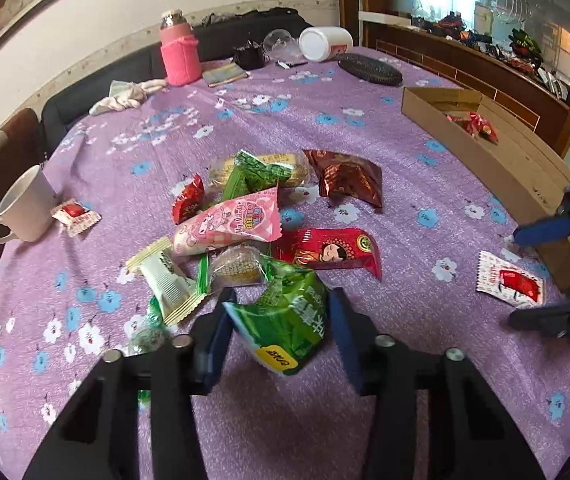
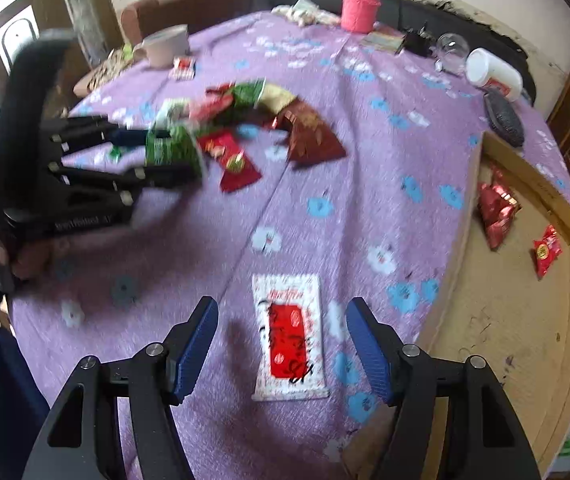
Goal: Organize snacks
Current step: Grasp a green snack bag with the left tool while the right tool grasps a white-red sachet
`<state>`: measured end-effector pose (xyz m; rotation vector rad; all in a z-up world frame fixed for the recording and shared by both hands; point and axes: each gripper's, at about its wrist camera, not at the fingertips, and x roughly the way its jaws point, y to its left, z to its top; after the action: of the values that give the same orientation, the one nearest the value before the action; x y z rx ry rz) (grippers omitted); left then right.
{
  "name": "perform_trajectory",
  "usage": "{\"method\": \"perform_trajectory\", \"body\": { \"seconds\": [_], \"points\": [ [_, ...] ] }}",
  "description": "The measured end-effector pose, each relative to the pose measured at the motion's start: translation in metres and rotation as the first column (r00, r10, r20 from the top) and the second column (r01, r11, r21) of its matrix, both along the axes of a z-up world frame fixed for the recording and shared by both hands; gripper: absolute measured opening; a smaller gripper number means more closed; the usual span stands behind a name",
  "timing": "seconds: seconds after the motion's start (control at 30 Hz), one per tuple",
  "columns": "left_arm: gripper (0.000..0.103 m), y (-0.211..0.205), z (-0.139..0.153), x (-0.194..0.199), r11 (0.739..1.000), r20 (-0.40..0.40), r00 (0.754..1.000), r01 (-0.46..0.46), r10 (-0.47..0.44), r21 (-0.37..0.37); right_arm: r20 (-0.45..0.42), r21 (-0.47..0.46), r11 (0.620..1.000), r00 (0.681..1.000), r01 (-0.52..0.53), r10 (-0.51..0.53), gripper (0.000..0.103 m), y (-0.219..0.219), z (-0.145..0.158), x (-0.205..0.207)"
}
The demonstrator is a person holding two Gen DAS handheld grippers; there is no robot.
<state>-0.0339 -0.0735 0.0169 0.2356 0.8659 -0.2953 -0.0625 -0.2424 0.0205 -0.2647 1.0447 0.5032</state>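
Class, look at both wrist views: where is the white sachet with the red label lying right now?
The white sachet with the red label lies flat on the purple floral tablecloth, between the open fingers of the right tool, just left of the cardboard box.

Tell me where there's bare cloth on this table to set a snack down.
Free: the stretch between the snack pile and the cardboard box, and the band between the pile and the pink bottle. Crowded: the pile itself, and the far edge around the bottle, the clear glass and the white jar.
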Motion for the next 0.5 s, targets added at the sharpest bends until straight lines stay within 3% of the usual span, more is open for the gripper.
{"method": "perform_trajectory", "body": {
  "seconds": [0.07, 0.13, 0.17, 0.37, 0.5],
  "points": [
    [0.040, 0.003, 0.004, -0.007, 1.000, 0.002, 1.000, -0.005, 0.005, -0.006, -0.032, -0.056, 0.998, 0.999, -0.012, 0.010, 0.062, 0.005, -0.010, -0.003],
    [0.040, 0.007, 0.004, -0.011, 1.000, -0.022, 1.000, -0.006, 0.005, -0.012, -0.042, -0.042, 0.999, 0.999, -0.021, 0.020, 0.049, 0.003, -0.010, -0.006],
    [0.040, 0.009, 0.005, -0.012, 1.000, -0.031, 0.999, -0.010, 0.010, -0.015, -0.050, -0.036, 0.999, 0.999, -0.014, 0.013, 0.036, 0.001, -0.009, -0.005],
    [0.043, 0.007, -0.003, -0.009, 1.000, -0.079, 0.997, -0.022, 0.021, -0.011, -0.070, 0.071, 0.996, 0.996, 0.055, -0.050, 0.031, -0.003, -0.002, -0.004],
    [0.038, 0.002, -0.006, -0.011, 0.999, -0.059, 0.998, -0.031, 0.032, 0.017, 0.016, 0.072, 0.995, 0.998, 0.067, -0.069, 0.031, 0.011, 0.011, -0.009]
  ]
}}
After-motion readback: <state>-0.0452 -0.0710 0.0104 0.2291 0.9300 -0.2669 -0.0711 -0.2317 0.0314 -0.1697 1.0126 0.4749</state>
